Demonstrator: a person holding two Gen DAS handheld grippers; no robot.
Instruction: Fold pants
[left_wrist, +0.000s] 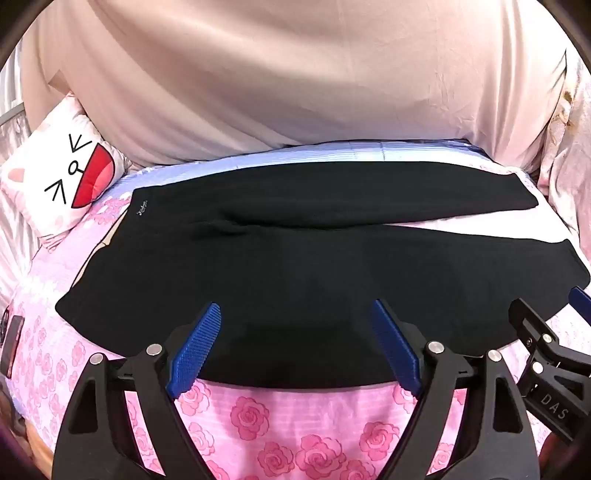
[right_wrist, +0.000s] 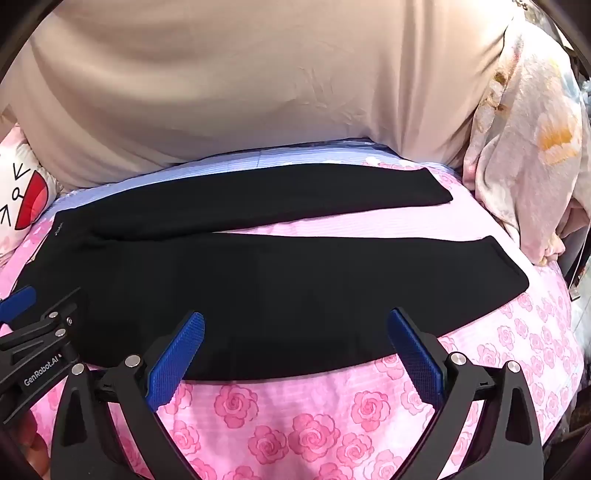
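Pants (left_wrist: 295, 266) lie flat beside pillow (left_wrist: 62, 177); both grippers' jaws gape wide, empty.

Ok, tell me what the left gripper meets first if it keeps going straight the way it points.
Probably the black pants: the left gripper, jaws open, points at the near leg's edge. How high it sits above the cloth is unclear.

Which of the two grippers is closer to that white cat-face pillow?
Left. The left gripper hovers open over the black pants nearer their waistband end, the pillow's side. The right gripper, also open, sits further toward the leg ends.
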